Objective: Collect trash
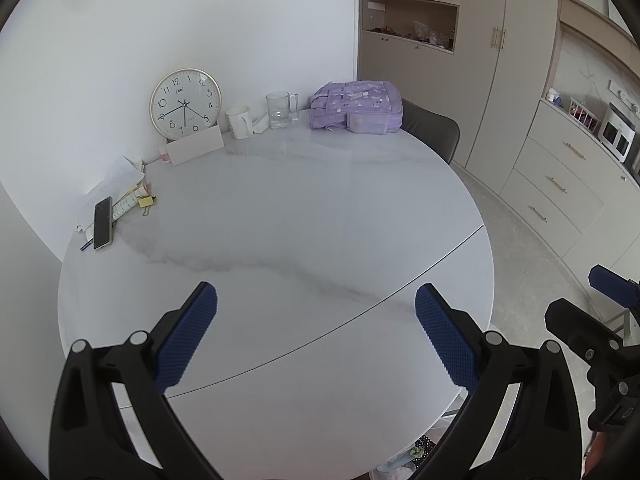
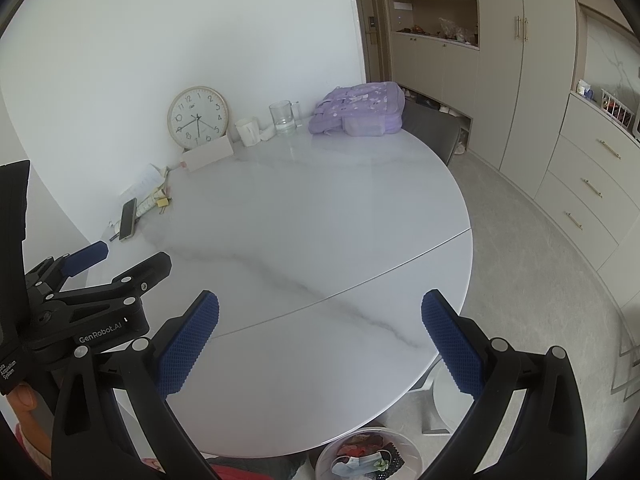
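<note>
1. Two claws are in view. The left claw (image 1: 316,340) hangs over the near part of the table (image 1: 320,208) with its blue ridged pads (image 1: 186,336) spread wide and nothing between them.
2. The right claw (image 2: 320,344) is likewise spread wide and empty, over the near right edge of the table; the left claw shows at its left side in the right wrist view.
3. One round white table with grey veins and a thin seam across its near part.
4. One bin (image 2: 368,456), a pale round tub on the floor just below the table's near edge. It holds the trash (image 2: 362,462): a crumpled light blue face mask, a dark dotted scrap and some reddish bits. The exact count of pieces cannot be told.
5. At the table's far edge, against the wall: one round clock (image 1: 185,103), one white card (image 1: 195,150) leaning in front of it, one white mug (image 1: 240,121), one glass mug (image 1: 281,109) and one purple bag (image 1: 356,107).
6. At the left edge: one dark phone (image 1: 103,222) lying on a loose pile of papers (image 1: 116,180), with a yellow note pad (image 1: 146,201) beside it.
7. One dark chair (image 1: 434,130) stands behind the bag.
</note>
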Demonstrator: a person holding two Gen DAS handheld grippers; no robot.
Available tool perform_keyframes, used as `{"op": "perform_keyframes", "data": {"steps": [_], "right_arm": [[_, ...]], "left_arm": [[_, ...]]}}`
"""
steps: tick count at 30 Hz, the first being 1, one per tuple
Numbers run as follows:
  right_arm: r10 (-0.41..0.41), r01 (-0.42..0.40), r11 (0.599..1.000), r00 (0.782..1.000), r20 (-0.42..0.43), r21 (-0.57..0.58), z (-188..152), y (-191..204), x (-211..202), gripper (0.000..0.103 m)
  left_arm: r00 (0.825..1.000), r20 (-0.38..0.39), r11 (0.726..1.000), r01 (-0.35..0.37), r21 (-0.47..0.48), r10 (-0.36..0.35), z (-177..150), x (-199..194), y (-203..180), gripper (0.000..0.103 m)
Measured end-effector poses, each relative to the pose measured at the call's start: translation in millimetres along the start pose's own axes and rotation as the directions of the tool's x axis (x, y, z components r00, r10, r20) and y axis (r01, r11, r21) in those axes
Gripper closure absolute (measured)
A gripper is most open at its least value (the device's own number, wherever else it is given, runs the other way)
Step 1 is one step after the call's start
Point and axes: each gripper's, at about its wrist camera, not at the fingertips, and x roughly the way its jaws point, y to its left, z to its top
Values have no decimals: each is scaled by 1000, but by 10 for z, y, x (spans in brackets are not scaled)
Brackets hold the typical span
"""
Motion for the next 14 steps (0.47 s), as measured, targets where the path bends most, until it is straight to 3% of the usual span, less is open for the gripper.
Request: {"op": "perform_keyframes", "data": {"steps": [14], "right_arm": [[-1,1,1000,1000,-1,-3,-5,32,0,2]], "left_arm": [[999,-36,1000,19,4,-19,-24,46,27,8]]}}
